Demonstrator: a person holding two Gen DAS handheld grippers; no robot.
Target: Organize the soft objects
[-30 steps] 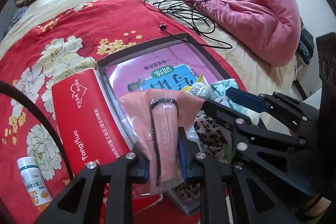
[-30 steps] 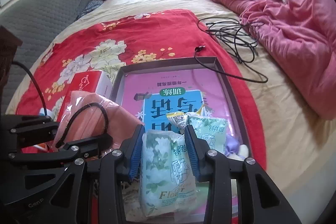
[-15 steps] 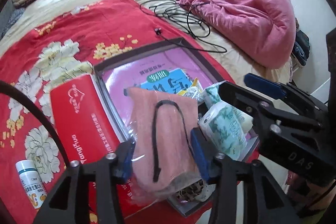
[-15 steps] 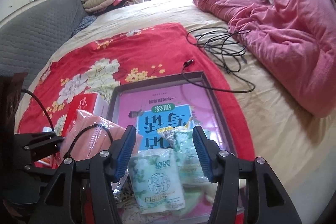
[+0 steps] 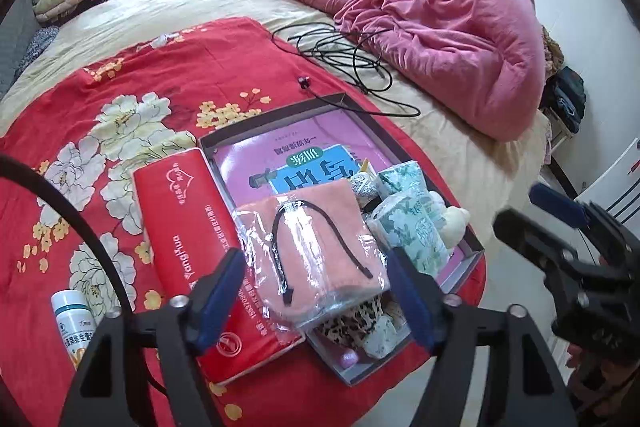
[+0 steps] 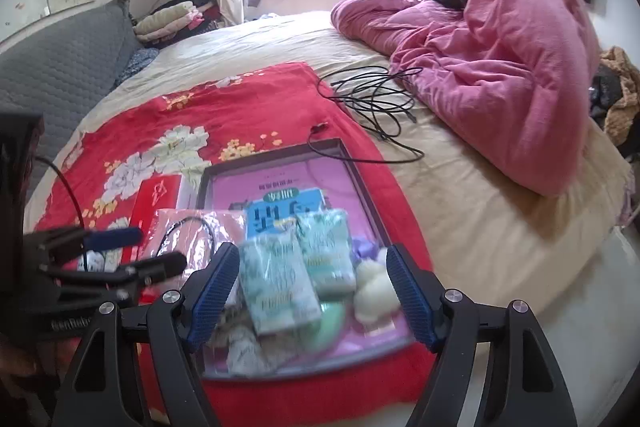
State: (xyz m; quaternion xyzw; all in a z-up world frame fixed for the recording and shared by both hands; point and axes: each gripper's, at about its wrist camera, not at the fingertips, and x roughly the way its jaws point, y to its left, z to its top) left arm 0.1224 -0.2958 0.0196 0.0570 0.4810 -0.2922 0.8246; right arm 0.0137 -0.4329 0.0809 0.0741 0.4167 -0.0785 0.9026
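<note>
Blue-padded left gripper [image 5: 316, 291] jaws wide, just been opening; pads clear of bagged pink towel [image 5: 316, 247], which lies between them, free, on near-left corner of grey tray [image 5: 470, 247], overhanging red box [image 5: 188, 239]. Right gripper [image 6: 312, 291] jaws wide too, just been opening; nothing gripped. Green floral tissue pack [image 6: 278, 287] lies in tray [image 6: 370, 195] between pads, apart from both; second pack [image 6: 326, 249] just beside, white plush [image 6: 372, 287] at right. Tray sits on red floral blanket [image 5: 120, 99].
</note>
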